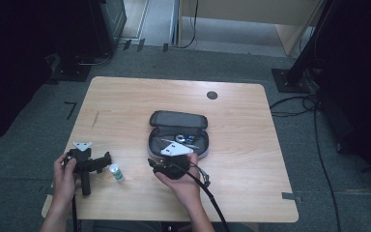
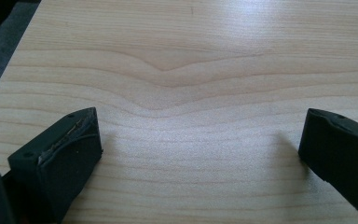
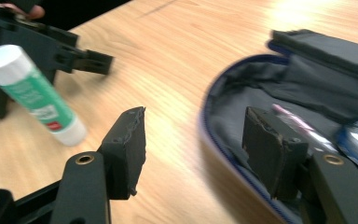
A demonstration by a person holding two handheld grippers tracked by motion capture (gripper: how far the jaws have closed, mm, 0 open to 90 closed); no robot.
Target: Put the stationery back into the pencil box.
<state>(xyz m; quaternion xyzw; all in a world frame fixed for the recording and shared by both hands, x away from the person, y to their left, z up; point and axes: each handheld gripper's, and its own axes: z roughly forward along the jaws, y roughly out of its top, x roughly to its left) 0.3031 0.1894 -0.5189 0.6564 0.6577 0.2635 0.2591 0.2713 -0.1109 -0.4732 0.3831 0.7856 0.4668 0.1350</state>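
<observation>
A dark zip pencil case (image 1: 178, 126) lies open mid-table, with pens and a blue-rimmed round thing inside. A white and green glue stick (image 1: 116, 172) lies on the wood to its left. My right gripper (image 1: 166, 163) sits at the case's near edge. In the right gripper view its jaws stand open (image 3: 196, 149) with nothing between them, one over the wood and one over the case's (image 3: 284, 93) lining. The glue stick (image 3: 32, 93) lies off to the left. My left gripper (image 1: 89, 158) rests near the table's front left, jaws wide apart (image 2: 200, 144) over bare wood.
The wooden table (image 1: 125, 101) has a round dark cable cap (image 1: 212, 95) at the back. Dark stands and cables sit on the grey carpet around it. The left gripper (image 3: 51, 46) lies just behind the glue stick in the right gripper view.
</observation>
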